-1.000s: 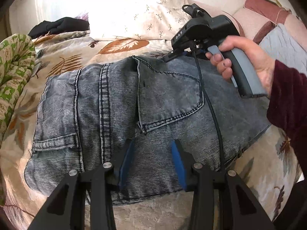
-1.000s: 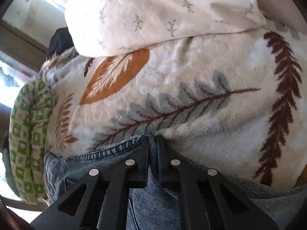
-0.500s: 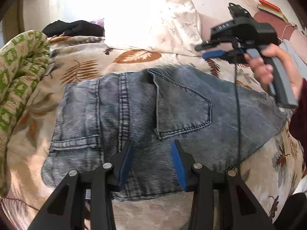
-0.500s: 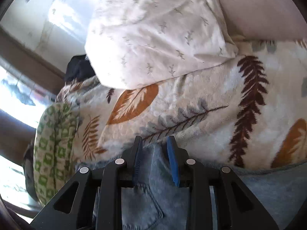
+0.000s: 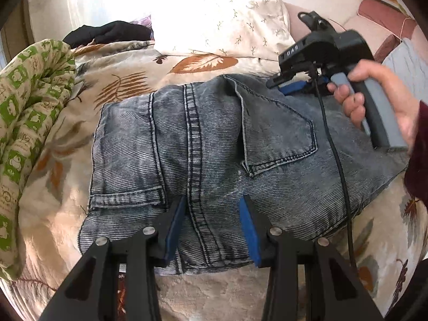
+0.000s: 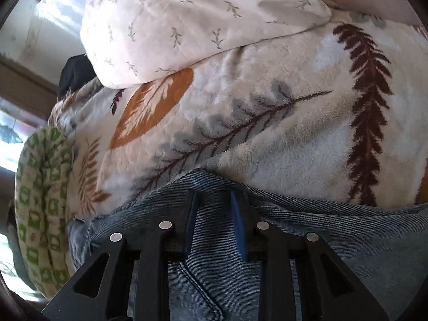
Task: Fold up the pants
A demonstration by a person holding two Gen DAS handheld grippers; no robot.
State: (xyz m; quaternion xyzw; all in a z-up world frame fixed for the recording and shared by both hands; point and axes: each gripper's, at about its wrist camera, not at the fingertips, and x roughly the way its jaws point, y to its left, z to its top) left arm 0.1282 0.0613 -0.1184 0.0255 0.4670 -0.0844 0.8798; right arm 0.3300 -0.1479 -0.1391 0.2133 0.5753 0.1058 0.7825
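Over folded jeans (image 5: 214,144), right tool (image 6: 212,200) released waistband, now closing, left tool (image 5: 212,208) open.

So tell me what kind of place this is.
Most likely a bedroom: the jeans lie on a bed's leaf-print blanket, with a pillow behind and a rolled green quilt beside.

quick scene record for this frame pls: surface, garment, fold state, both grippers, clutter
surface: leaf-print fleece blanket
garment: grey-blue jeans, back pocket up
fold state: folded into a compact block, lying flat
left gripper: open, above the jeans' near edge, holding nothing
right gripper: at the far edge, jaws closing, pads apart, no denim pinched
right hand: on the handle
clutter: white pillow; green-patterned quilt; black cloth
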